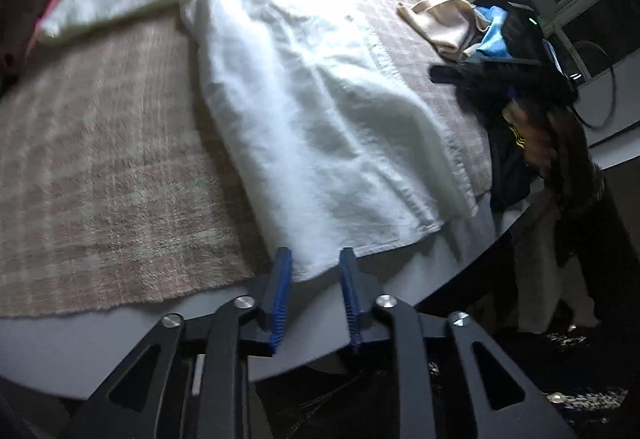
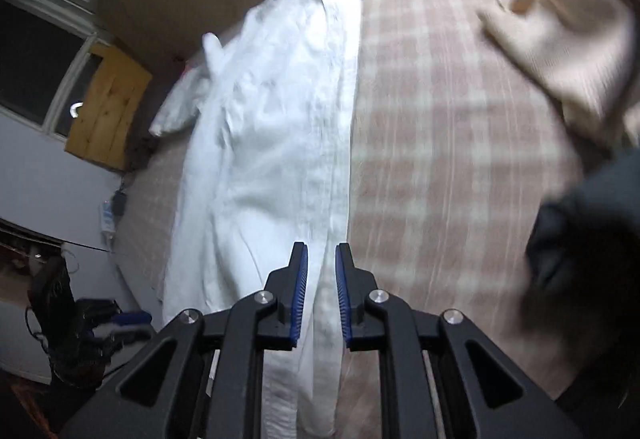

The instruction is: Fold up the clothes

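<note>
Dim, bluish indoor light, dark windows, motion blur across both views, strong fisheye bending at edges

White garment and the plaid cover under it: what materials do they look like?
White garment: thin woven cloth, maybe cotton or linen; matte, with fine creases. Plaid cover: fuzzy, brushed textile, possibly fleece or wool blend; its nap looks soft, though the view is blurred.

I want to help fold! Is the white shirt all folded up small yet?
Not yet. The white shirt lies long across the checked blanket, one sleeve sticking out sideways.
</note>
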`<state>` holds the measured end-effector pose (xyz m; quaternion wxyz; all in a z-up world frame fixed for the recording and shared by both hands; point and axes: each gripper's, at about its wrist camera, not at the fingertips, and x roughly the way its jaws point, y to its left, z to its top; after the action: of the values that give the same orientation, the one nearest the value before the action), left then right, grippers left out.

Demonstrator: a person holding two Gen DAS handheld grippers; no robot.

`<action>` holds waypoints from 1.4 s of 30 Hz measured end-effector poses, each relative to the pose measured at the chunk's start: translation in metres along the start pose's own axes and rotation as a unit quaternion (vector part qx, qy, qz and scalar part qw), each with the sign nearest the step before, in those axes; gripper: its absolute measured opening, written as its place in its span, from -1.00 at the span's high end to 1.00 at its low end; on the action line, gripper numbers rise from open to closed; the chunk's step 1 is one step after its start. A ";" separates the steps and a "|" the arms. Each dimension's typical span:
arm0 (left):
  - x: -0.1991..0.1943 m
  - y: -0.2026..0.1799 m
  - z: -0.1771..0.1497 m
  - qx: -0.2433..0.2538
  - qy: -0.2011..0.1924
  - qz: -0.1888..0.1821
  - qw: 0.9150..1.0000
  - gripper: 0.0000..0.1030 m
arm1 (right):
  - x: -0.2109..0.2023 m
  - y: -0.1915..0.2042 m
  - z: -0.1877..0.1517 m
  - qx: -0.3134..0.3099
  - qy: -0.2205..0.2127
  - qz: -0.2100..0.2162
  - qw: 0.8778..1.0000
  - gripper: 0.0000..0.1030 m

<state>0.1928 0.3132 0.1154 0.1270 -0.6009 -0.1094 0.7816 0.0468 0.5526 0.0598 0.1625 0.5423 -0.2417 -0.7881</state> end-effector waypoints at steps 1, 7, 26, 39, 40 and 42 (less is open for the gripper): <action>0.000 -0.012 0.003 0.001 -0.006 0.003 1.000 0.49 | -0.004 -0.001 0.009 -0.012 -0.004 0.001 1.000 0.72; 0.043 -0.075 0.039 -0.038 -0.023 -0.039 0.998 0.44 | -0.010 0.001 0.093 -0.071 -0.022 0.007 0.997 0.72; 0.130 -0.117 0.059 -0.088 0.008 0.042 0.995 0.64 | 0.114 0.006 0.255 -0.125 0.036 -0.018 0.991 0.49; 0.109 -0.090 0.046 -0.156 -0.015 -0.026 0.987 0.95 | 0.125 0.011 0.260 -0.152 0.036 0.004 0.988 0.42; 0.108 -0.091 0.047 -0.161 -0.012 -0.027 0.987 0.89 | 0.125 0.010 0.261 -0.149 0.038 0.005 0.988 0.42; 0.105 -0.096 0.047 -0.168 -0.009 -0.022 0.985 0.41 | 0.123 0.012 0.259 -0.154 0.031 0.003 0.988 0.42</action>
<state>0.1278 0.4375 0.0630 0.0406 -0.6039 -0.2536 0.7545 -0.2392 0.5318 0.0475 0.2536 0.5344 -0.1142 -0.7981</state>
